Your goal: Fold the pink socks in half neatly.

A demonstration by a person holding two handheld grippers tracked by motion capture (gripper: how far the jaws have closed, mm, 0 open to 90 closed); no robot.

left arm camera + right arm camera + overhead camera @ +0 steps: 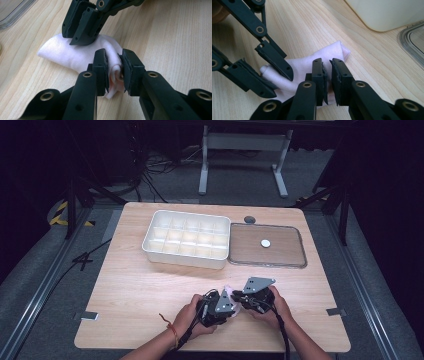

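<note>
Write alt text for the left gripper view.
Two black jaws pinch a rolled end of a pale pink cloth lying on a wooden table. The right gripper presses on the cloth's far side.

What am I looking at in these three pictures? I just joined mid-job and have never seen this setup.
There is no robot arm here. A person sits at a wooden table and holds a hand-held two-jaw tool in each hand: the left gripper and the right gripper.

The wide picture comes from a fixed camera above the person, looking forward and down. The other two come from small cameras riding on each gripper, looking along its own black jaws; each also catches the other gripper farther off.

On the table lie a white compartment tray, a flat clear lid beside it with a small white disc on it, and, near the person, a small pale pink cloth.

Both grippers work that cloth. The left one pinches a rolled end of it. The right one is nearly closed over another part of it.
</note>
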